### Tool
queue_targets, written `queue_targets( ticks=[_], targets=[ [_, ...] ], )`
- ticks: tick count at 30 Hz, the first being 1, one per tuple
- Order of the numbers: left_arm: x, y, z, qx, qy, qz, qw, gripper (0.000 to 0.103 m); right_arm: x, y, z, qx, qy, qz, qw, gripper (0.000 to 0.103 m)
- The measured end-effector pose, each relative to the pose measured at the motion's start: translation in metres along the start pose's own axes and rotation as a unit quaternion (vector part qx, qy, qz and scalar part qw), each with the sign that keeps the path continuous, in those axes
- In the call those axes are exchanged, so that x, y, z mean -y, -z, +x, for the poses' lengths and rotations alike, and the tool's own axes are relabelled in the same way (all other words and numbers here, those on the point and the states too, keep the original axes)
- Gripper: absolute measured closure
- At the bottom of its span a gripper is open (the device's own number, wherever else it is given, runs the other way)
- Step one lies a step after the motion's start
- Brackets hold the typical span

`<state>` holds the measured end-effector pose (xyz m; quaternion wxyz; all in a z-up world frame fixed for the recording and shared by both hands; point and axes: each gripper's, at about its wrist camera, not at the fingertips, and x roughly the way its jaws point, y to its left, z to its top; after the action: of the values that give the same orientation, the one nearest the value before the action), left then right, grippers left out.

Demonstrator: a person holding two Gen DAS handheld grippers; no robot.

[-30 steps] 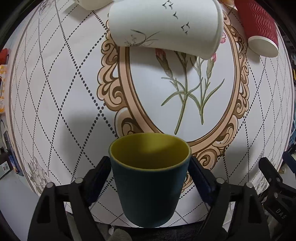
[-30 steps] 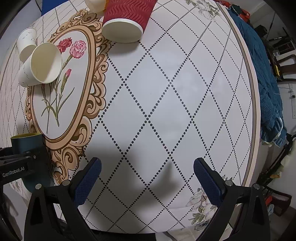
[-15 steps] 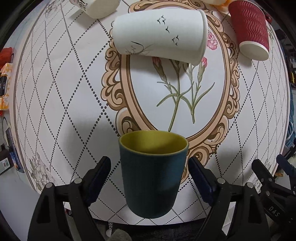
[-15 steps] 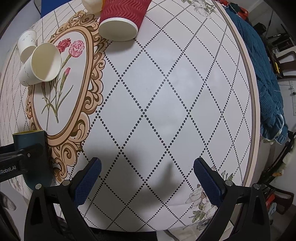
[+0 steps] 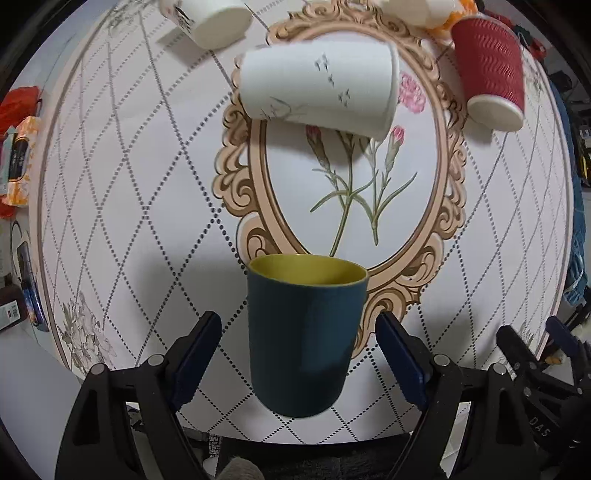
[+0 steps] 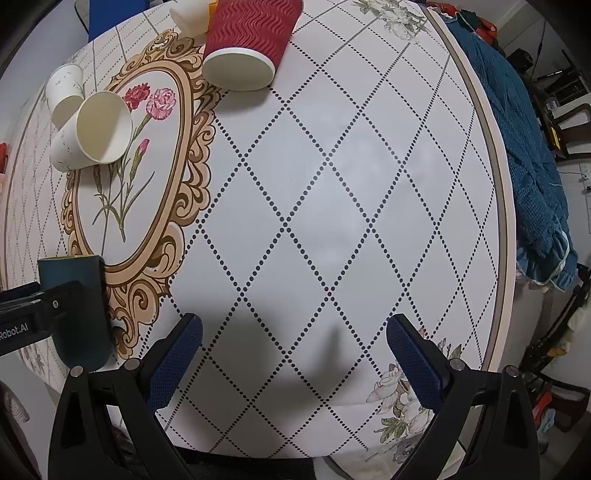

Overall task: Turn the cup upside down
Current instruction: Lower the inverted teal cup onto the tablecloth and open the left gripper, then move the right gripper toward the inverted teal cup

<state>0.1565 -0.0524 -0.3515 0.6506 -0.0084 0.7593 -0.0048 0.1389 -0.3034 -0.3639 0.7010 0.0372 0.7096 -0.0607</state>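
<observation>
The dark teal cup (image 5: 301, 336) with a yellow inside stands upright, mouth up, at the near edge of the bench (image 5: 122, 206), on the lower scroll of the ornate oval frame printed on the cloth. The left tongs (image 5: 298, 354) are spread, one blue-padded finger on each side of the cup with a visible gap on both sides, so nothing is pinched. From the right wrist view the same cup (image 6: 79, 310) shows at the far left, partly behind the left tongs' black body.

The right tongs (image 6: 294, 363) are also spread wide and carry nothing, hovering over bare diamond-patterned cloth well apart from the cup.

Farther back, a white paper cup (image 5: 317, 86) with small printed birds lies on its side across the top of the oval frame, mouth to the right. A second white paper cup (image 5: 208, 18) lies beyond it to the left (only part of it is in frame). A red ribbed paper cup (image 5: 489, 70) lies on its side at the right, its open mouth toward the camera. A blue-green quilted cloth (image 6: 524, 147) hangs past the bench's right rim.
</observation>
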Motion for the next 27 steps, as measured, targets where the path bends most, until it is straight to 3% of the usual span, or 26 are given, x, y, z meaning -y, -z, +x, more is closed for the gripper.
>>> queue_targets(
  ticks=[8,11,27],
  targets=[
    [-0.019,0.058,-0.077,0.076,-0.027,-0.006,0.9967,0.018,0.004,0.015,-0.03,0.019,-0.023,0.004,1.0,0.001],
    [-0.024,0.082,-0.09,0.081,-0.031,-0.002,0.9963,0.018,0.0,0.028,-0.049,0.033,-0.03,0.002,0.999,0.001],
    [-0.024,0.136,-0.144,0.152,0.029,0.058,0.9862,0.018,-0.023,0.116,-0.143,0.103,-0.042,0.032,0.993,0.001]
  ],
)
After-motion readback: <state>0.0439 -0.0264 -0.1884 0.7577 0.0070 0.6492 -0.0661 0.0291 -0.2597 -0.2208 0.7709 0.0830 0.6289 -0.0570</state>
